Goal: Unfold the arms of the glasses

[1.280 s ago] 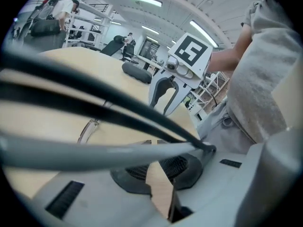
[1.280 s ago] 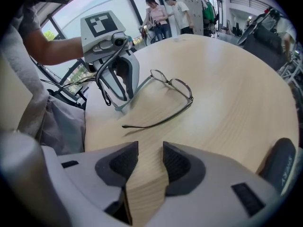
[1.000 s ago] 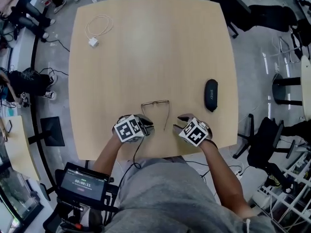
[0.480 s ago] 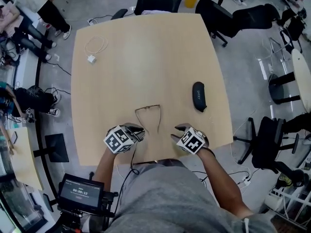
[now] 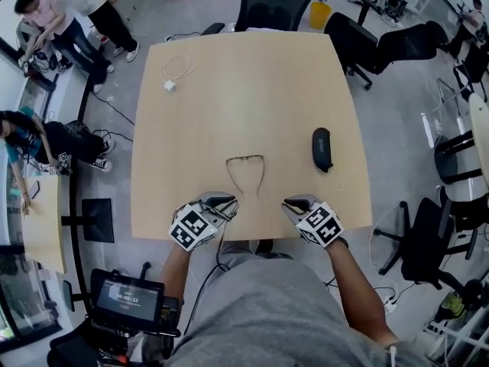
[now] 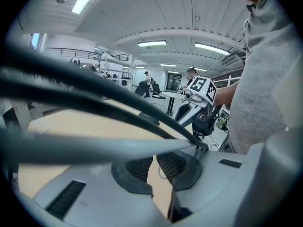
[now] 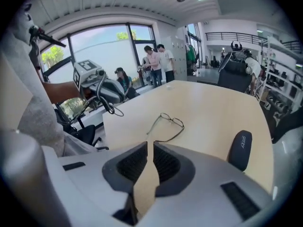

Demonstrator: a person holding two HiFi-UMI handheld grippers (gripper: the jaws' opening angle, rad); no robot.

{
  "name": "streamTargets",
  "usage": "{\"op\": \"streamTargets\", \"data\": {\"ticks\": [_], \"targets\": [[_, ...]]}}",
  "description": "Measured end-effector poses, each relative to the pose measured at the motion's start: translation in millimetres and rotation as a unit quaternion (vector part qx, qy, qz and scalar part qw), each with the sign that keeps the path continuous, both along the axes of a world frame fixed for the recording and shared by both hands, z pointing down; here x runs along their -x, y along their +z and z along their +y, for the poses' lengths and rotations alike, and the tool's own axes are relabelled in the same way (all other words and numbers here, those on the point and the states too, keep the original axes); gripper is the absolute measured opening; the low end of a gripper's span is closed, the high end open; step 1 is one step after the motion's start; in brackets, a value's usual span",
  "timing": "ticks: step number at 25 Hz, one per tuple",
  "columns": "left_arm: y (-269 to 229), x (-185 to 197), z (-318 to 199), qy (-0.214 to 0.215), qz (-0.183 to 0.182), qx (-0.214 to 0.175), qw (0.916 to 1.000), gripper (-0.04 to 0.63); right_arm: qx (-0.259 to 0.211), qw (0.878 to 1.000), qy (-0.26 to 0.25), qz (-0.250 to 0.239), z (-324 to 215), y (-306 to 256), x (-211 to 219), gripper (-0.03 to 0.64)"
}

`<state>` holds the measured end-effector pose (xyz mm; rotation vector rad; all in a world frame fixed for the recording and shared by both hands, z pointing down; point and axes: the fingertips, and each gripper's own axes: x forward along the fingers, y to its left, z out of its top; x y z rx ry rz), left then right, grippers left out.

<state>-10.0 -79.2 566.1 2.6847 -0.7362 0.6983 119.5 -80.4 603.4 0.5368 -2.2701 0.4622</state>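
Pale wood table [image 5: 306,90] fills the head view, with chairs on grey floor around it. Nearest, at its 6 o'clock edge, both tongs hang clear of everything. Left gripper [image 5: 226,202] has its jaws drawn together, tips all but meeting, nothing between them. Right gripper [image 5: 292,202] is closing on air, a thin slot left between its pads. Glasses [image 5: 244,158] lie flat just beyond and between them: 1 o'clock from the left, 10 o'clock from the right, the left nearer. Their front bar sits on the far side and both arms run toward 6 o'clock, seemingly opened out already. Case [image 5: 322,149] rests further off at 2 o'clock, cable [image 5: 176,71] far at 11.
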Motion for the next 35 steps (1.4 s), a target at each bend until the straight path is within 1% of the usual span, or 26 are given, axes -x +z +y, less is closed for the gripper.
{"op": "streamTargets", "data": {"ticks": [3,5,6,8,10,13,16,20,22,26,29,33,35], "targets": [[-34,2,4,-0.034,0.014,-0.037,0.9986,0.023,-0.012,0.999,0.004,-0.042,-1,-37,9,0.025],[-66,17,1,-0.074,0.031,-0.061,0.9949,0.020,-0.018,0.997,-0.002,-0.068,-4,-67,27,0.017],[-84,27,-3,-0.101,0.040,-0.076,0.9912,0.018,-0.021,0.996,-0.010,-0.084,-5,-83,38,0.011],[-120,46,-5,-0.154,0.062,-0.107,0.9803,0.017,-0.033,0.992,-0.032,-0.120,-2,-114,58,0.009],[-149,58,3,-0.179,0.081,-0.131,0.9716,0.017,-0.054,0.986,-0.047,-0.151,8,-141,75,0.009],[-175,69,22,-0.180,0.084,-0.164,0.9663,0.017,-0.095,0.977,-0.054,-0.185,27,-173,91,0.009],[-192,77,42,-0.174,0.091,-0.188,0.9622,0.017,-0.136,0.967,-0.060,-0.207,46,-201,104,0.009],[-210,91,98,-0.160,0.113,-0.214,0.9570,0.017,-0.175,0.956,-0.044,-0.231,95,-235,118,0.009],[-218,101,133,-0.148,0.119,-0.227,0.9551,0.017,-0.192,0.950,-0.026,-0.245,123,-252,126,0.010],[-231,126,202,-0.132,0.116,-0.246,0.9531,0.017,-0.217,0.939,0.007,-0.268,189,-279,140,0.010],[-243,148,253,-0.130,0.119,-0.260,0.9495,0.017,-0.231,0.935,0.008,-0.270,248,-295,155,0.011],[-263,177,324,-0.124,0.120,-0.286,0.9427,0.017,-0.256,0.929,0.006,-0.267,330,-314,177,0.009],[-270,185,352,-0.120,0.118,-0.293,0.9412,0.017,-0.260,0.928,0.011,-0.268,360,-318,182,0.009]]}}
